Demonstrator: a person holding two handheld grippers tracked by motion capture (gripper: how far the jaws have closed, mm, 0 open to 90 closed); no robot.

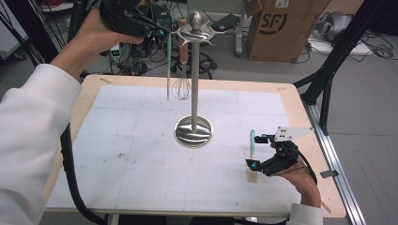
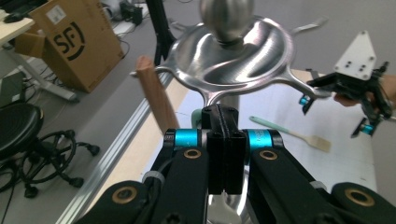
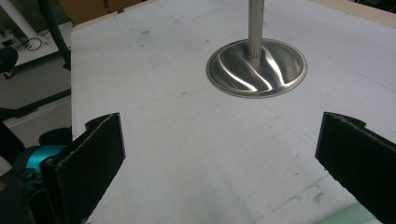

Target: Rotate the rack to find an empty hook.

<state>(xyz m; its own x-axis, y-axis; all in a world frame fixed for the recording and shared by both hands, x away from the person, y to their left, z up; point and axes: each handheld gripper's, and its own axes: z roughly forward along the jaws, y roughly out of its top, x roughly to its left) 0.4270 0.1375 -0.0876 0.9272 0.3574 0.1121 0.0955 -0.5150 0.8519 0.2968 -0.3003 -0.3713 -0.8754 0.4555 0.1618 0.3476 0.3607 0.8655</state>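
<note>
A steel utensil stand (image 1: 194, 93) with hooked arms at its top (image 2: 233, 56) rises from the middle of the white mat. A whisk (image 1: 182, 84) with a wooden handle (image 2: 156, 100) hangs from one hook. My left gripper (image 1: 162, 33) is raised beside the stand's top, shut on the upper end of a long mint-green utensil (image 1: 168, 65) that dangles straight down next to the whisk; a bit of green (image 2: 198, 115) shows behind the closed jaws (image 2: 226, 140). My right gripper (image 1: 256, 151) rests low at the mat's right, open, astride a green-handled spatula (image 1: 252, 143) lying flat.
The stand's round base (image 3: 257, 67) lies ahead of the right gripper (image 3: 222, 149). A cardboard box (image 1: 281, 28) stands on the floor beyond the table, and an office chair (image 2: 18, 135) is off to the side. The white gridded mat (image 1: 117, 154) covers most of the table.
</note>
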